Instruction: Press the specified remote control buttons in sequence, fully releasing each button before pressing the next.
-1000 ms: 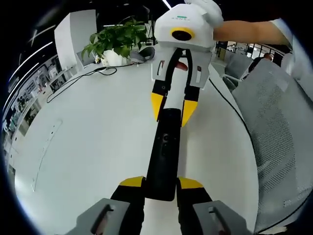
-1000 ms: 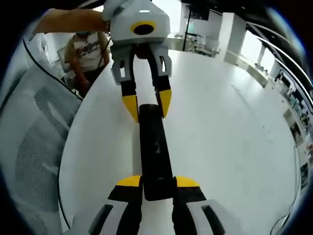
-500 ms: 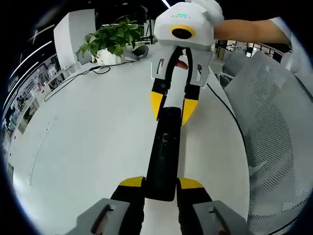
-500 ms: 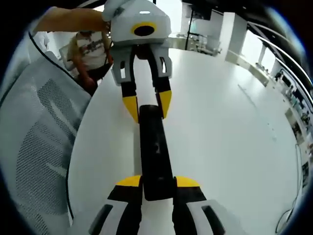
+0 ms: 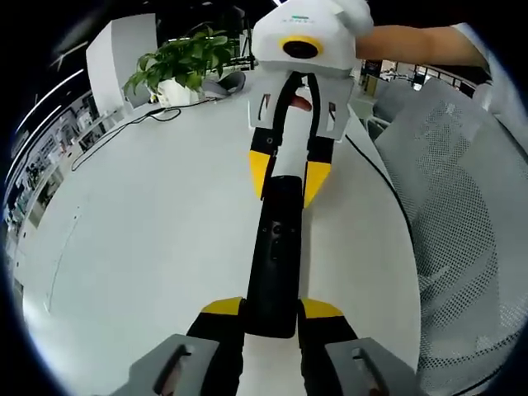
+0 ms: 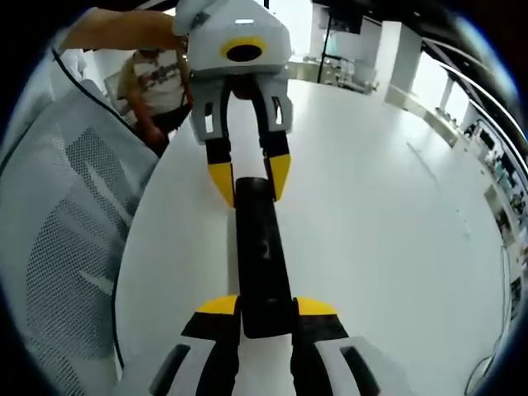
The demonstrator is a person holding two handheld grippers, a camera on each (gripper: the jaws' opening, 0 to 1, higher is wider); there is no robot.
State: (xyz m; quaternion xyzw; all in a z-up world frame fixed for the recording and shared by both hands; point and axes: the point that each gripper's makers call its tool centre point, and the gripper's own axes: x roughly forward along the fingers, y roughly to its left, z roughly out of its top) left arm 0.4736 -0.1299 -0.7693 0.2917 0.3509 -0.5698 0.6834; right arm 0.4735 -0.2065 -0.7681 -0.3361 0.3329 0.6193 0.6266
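- A long black remote control (image 5: 275, 252) was held lengthwise between the two grippers, one at each end, above a white table (image 5: 157, 223).
- In the left gripper view, the left gripper (image 5: 271, 309) closed its yellow-tipped fingers (image 5: 224, 307) on the near end of the remote, one finger on each long side, with the body running straight away from the camera.
- At the far end in that view, the right gripper (image 5: 285, 175) faced the camera, its yellow fingertips pinching the far end of the remote from both sides.
- A round button and small markings showed on the upper face of the remote, about midway along it.
- In the right gripper view, the right gripper (image 6: 267, 308) likewise clamped the near end of the remote (image 6: 260, 256), and the left gripper (image 6: 247, 177) held the far end.
- Both pairs of fingers were narrow, set just to the width of the remote.
- The table (image 6: 388, 239) stretched away to the right in the right gripper view.
- A grey mesh chair back (image 5: 462, 239) stood beside the table edge.
- A potted plant (image 5: 177, 70) sat at the far end of the table, with a black cable (image 5: 124, 136) lying near it.
- A person's bare forearm (image 5: 412, 45) reached in behind the right gripper.
- Another person (image 6: 157, 82) stood beyond the chair back (image 6: 66, 231) in the right gripper view.
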